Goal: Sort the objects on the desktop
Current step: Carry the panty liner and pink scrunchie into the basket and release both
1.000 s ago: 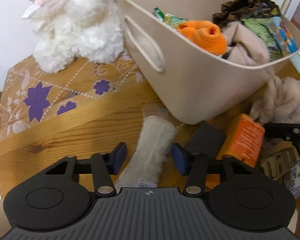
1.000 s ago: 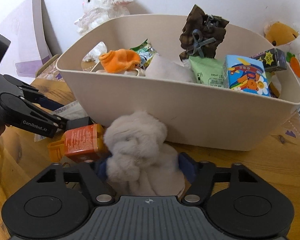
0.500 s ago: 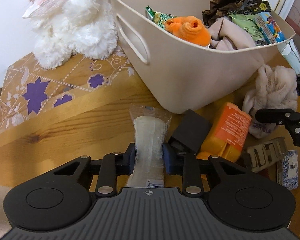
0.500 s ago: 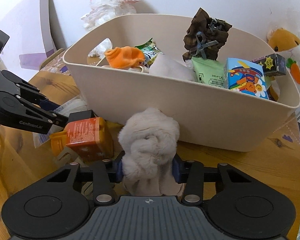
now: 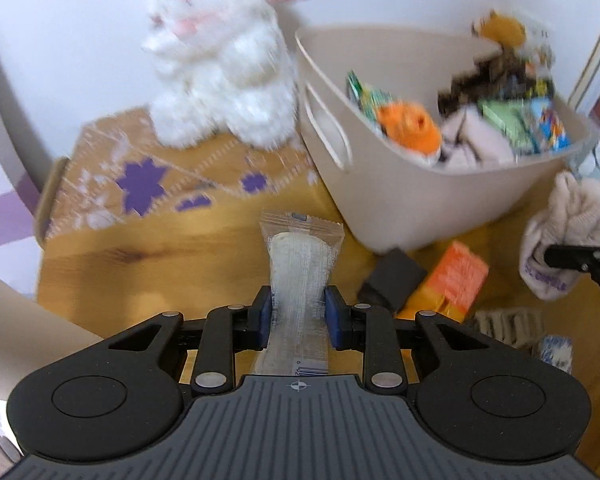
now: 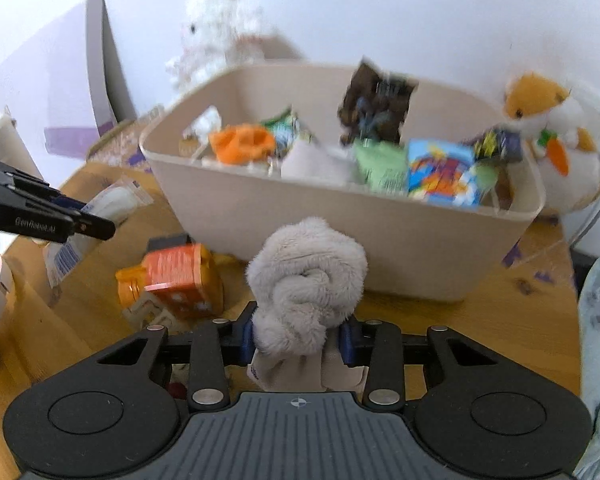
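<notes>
My left gripper (image 5: 298, 314) is shut on a clear-wrapped white packet (image 5: 300, 272) and holds it lifted above the wooden table (image 5: 148, 264); the packet also shows in the right wrist view (image 6: 112, 202). My right gripper (image 6: 298, 338) is shut on a fluffy beige rolled sock (image 6: 306, 276), held up in front of the beige bin (image 6: 340, 244). That sock also shows at the right of the left wrist view (image 5: 568, 228). The bin (image 5: 412, 200) holds an orange sock (image 5: 412, 128), snack packs and other items.
An orange box (image 6: 176, 276) and a black block (image 5: 392, 280) lie on the table before the bin. A white plush rabbit (image 5: 220, 60) sits at the back left on a patterned box (image 5: 140, 176). An orange-and-white plush (image 6: 548, 140) sits behind the bin's right end.
Both grippers have risen with their loads: the packet and the sock are off the table. Both views are higher and tilted up, so more wall shows.
</notes>
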`<state>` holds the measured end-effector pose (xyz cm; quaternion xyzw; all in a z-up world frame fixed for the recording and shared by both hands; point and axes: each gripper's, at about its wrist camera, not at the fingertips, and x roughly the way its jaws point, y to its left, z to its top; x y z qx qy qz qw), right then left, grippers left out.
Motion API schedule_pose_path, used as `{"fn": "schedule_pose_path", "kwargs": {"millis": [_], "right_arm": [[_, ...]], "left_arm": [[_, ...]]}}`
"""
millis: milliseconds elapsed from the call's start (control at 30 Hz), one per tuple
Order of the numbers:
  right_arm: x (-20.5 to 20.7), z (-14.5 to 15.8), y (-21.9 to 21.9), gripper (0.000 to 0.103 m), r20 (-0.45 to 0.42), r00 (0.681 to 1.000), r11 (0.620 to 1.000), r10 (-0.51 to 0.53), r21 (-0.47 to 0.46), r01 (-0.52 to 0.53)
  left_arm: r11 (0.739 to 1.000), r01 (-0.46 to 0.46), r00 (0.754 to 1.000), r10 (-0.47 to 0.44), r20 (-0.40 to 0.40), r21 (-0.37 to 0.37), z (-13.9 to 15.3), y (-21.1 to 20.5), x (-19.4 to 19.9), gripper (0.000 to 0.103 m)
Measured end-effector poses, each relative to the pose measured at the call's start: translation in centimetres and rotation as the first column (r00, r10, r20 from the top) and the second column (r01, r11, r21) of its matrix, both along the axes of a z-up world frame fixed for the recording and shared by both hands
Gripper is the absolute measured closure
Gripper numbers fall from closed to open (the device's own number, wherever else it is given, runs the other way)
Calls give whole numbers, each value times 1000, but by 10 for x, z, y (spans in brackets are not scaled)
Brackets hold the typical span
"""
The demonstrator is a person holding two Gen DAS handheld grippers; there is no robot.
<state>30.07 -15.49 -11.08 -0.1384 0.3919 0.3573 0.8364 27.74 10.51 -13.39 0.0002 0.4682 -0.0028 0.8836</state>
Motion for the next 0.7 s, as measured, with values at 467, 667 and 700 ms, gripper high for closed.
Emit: {"fn": "schedule_pose_path", "kwargs": {"millis": [467,667,700], "right_arm": [[17,70,-21,68,169,984,992,-62,118,43],[33,92,-25,68,210,973,984,-98,166,63],[35,94,-24,68,215,971,983,-103,169,67]], "left_arm": [[1000,-2,983,6,183,-20,80,-5,16,76],[998,43,968,-32,250,-38,105,-26,34,76],[998,50,966,-38,256,-40,108,-30,37,76]]}}
